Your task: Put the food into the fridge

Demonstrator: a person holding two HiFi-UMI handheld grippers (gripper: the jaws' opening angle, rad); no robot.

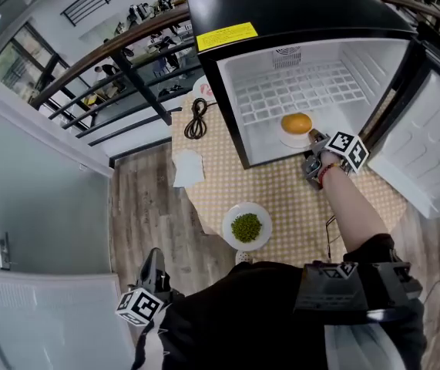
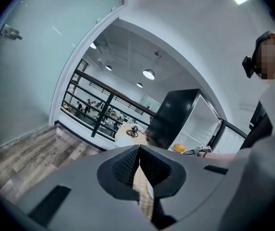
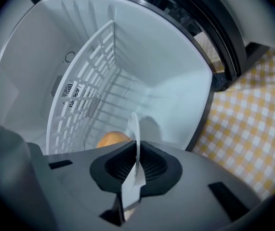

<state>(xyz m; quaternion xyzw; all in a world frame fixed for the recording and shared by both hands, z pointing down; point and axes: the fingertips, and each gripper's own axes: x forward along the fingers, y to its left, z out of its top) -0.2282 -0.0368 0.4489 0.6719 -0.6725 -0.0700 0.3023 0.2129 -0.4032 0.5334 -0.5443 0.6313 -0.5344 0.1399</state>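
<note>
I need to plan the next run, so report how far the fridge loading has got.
Done: the fridge door is open. In hand: the right tool is shut on the white plate carrying the orange food, inside the fridge under the wire shelf, not yet released. To do: the dish of green food sits on the table outside; the left tool, shut and empty, hangs low.

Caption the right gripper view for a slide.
Right gripper shut on thin white plate bearing round orange food, inside the white-lined open fridge.
</note>
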